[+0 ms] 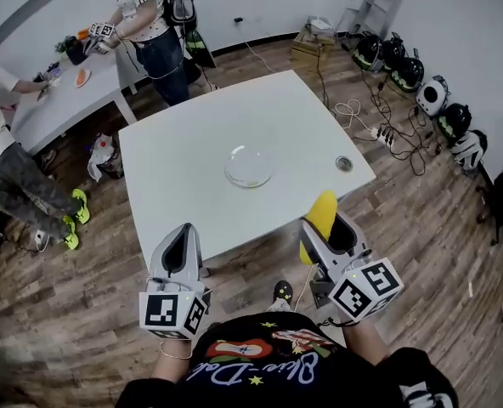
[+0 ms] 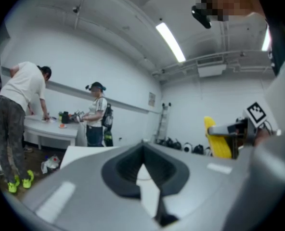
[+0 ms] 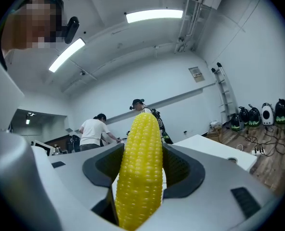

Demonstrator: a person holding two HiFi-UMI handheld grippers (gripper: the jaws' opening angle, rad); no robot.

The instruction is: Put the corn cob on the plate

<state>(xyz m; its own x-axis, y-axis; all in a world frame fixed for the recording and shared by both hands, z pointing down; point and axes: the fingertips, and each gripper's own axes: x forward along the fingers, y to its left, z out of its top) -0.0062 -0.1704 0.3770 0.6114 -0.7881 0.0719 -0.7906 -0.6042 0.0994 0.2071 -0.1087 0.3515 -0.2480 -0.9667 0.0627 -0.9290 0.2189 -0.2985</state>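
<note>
A yellow corn cob [image 1: 320, 216] [image 3: 140, 167] stands upright between the jaws of my right gripper [image 1: 326, 233] [image 3: 141, 172], which is shut on it, at the table's near right edge. The corn also shows at the right in the left gripper view [image 2: 216, 137]. A clear glass plate [image 1: 250, 166] lies near the middle of the white table [image 1: 183, 151], beyond both grippers. My left gripper [image 1: 180, 249] [image 2: 145, 177] hangs at the near left edge, its jaws close together with nothing between them.
A round hole [image 1: 343, 164] sits near the table's right edge. Helmets [image 1: 404, 66] and cables [image 1: 379, 126] lie on the floor at the right. Two people [image 1: 154, 19] work at a second table [image 1: 56, 100] at the back left.
</note>
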